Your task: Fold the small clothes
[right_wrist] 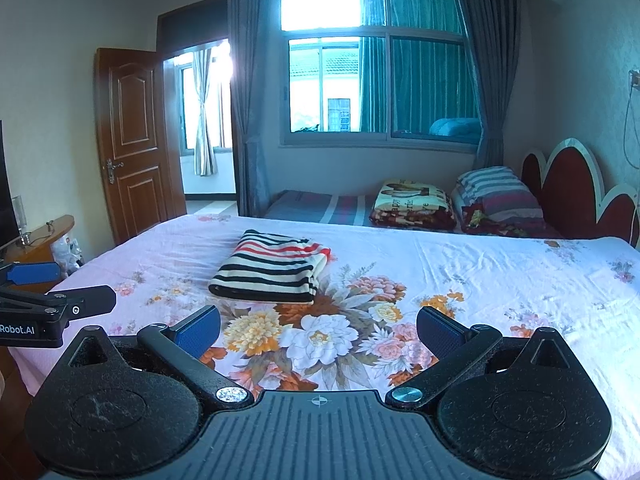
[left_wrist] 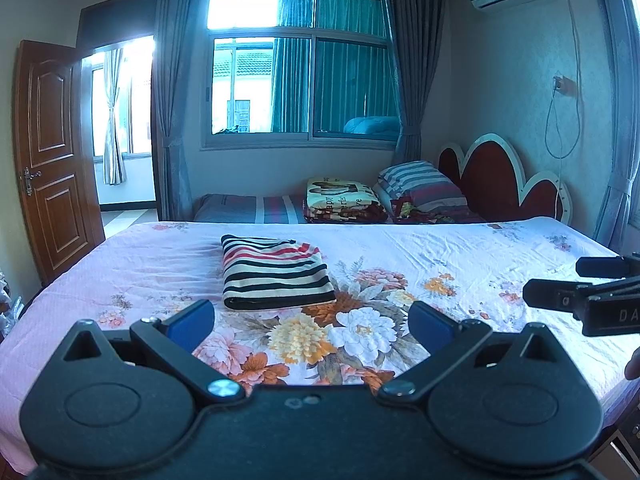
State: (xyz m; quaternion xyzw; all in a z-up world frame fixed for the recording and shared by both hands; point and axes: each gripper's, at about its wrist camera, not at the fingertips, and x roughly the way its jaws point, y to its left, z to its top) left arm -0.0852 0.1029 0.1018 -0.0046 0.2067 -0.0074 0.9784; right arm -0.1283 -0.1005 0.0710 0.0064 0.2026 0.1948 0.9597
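Both jaws stand wide apart, holding nothing: left gripper [left_wrist: 312,320], right gripper [right_wrist: 318,330], each above the floral bed [right_wrist: 500,280]. Folded striped garment [left_wrist: 276,272] lies flat on the sheet just ahead, untouched. Pillows [right_wrist: 496,196] behind.

**Both grippers spread wide, holding nothing**

Your left gripper [left_wrist: 312,326] hovers level, blue pads [left_wrist: 191,322] wide apart. Your right gripper [right_wrist: 319,334] sits beside it at similar height, its fingers equally spread, both pointing forward.
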